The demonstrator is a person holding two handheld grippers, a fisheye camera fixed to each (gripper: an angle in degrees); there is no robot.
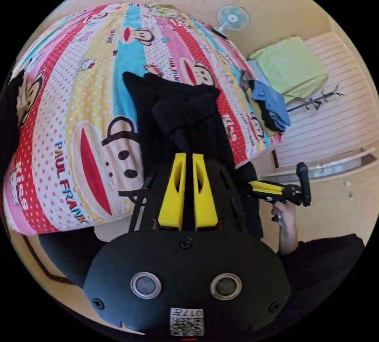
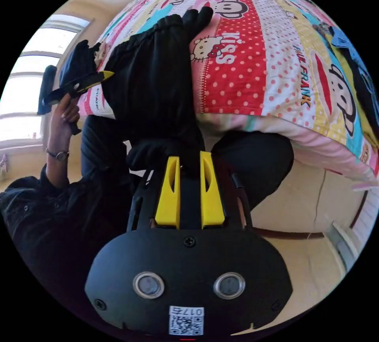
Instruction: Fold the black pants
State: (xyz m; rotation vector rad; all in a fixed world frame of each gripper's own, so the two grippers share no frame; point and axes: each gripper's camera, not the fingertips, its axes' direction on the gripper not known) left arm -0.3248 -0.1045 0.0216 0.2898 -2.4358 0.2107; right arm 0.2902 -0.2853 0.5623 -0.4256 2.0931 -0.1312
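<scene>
While both hands hold their tools low at the near edge of the bed [image 2: 252, 81], the left gripper [image 1: 187, 157] has its yellow jaws drawn narrow on a bunched fold of the black pants [image 1: 185, 113], and the right gripper [image 2: 188, 160] is likewise pinched on dark cloth at the bed's edge. In the left gripper view the person's hand [image 1: 285, 215] grips the other tool out to the side, wrist bent, sleeve dark. In the right gripper view the opposite hand [image 2: 65, 115], with a wristwatch, holds its tool up beside the pants.

The pants lie lengthwise across the bed, long axis running from the near edge away toward the far side, one end hanging over the edge. A striped cartoon-print cover is spread over the bed. Blue folded clothes [image 1: 272, 107] and a green towel [image 1: 294, 68] lie at the far corner; a fan [image 1: 232, 18] is on the wall, and a window [image 2: 23, 93] is bright.
</scene>
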